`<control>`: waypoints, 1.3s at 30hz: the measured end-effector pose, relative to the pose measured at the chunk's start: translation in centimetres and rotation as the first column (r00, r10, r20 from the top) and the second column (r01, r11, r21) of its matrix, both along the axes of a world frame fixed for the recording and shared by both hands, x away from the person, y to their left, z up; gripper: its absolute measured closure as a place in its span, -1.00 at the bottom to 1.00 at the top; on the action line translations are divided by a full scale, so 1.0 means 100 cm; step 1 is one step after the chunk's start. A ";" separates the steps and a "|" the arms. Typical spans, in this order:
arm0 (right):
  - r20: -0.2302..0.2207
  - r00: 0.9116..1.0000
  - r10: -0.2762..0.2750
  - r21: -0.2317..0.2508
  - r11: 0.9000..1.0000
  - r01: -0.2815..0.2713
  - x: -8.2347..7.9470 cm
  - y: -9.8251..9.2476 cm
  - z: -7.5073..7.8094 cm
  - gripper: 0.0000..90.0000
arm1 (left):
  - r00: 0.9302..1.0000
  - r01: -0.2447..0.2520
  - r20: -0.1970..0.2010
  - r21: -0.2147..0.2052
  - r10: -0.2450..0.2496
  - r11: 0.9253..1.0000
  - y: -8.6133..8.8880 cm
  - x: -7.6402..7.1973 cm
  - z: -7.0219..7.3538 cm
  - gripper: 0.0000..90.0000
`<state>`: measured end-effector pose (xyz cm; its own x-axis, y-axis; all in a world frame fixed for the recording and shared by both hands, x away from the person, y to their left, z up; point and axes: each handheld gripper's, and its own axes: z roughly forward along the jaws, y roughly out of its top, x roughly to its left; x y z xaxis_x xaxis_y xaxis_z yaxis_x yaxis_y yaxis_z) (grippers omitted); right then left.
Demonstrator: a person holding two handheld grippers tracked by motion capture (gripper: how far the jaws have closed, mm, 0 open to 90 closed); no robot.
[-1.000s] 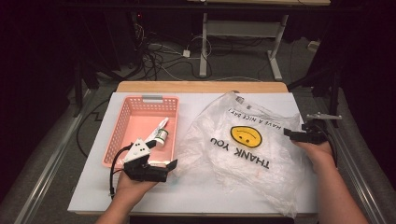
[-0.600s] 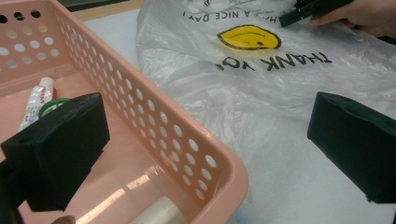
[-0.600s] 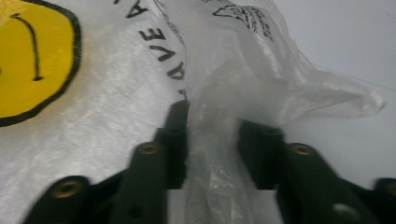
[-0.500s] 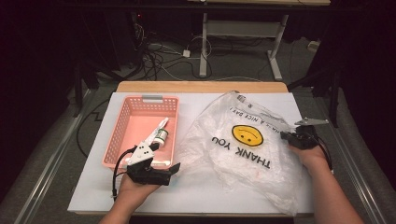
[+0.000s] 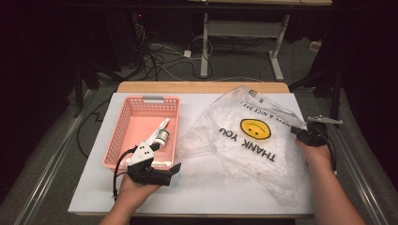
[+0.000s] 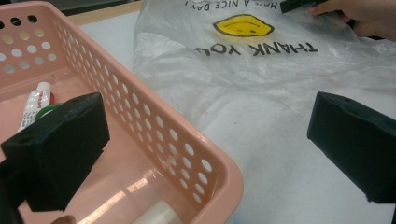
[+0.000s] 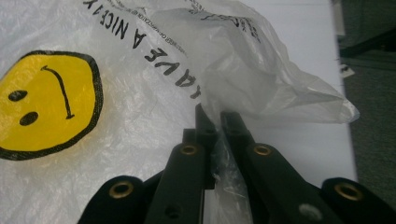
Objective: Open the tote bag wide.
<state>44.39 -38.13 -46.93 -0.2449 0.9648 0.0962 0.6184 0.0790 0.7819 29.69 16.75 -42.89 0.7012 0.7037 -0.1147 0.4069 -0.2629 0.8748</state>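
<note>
The right gripper (image 7: 215,122) has just clamped shut on the plastic bag's (image 5: 253,140) edge — thin film (slippery) could tear or slip free if yanked. The left gripper (image 5: 162,173) gapes empty beside the pink basket (image 5: 123,125).

You have one clear plastic bag (image 5: 244,136) with a smiley print at the right of one white table (image 5: 94,187). At the left sits one pink basket (image 5: 123,123). It holds one small tube (image 5: 158,132). You work two grippers.
</note>
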 end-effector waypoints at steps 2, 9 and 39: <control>0.012 0.999 -0.039 -0.002 0.999 0.039 0.001 -0.003 0.002 0.99 | 1.000 -0.003 0.001 -0.004 0.003 1.000 0.001 0.000 0.000 -1.00; 0.010 0.995 -0.098 -0.012 0.995 0.098 -0.014 -0.009 0.002 0.99 | 1.000 -0.013 0.003 -0.014 0.013 1.000 0.005 0.001 -0.001 -1.00; 0.059 0.998 0.036 -0.074 0.997 -0.032 -0.136 -0.011 0.008 -0.03 | 1.000 -0.009 0.003 -0.007 0.009 1.000 0.003 -0.001 -0.001 -1.00</control>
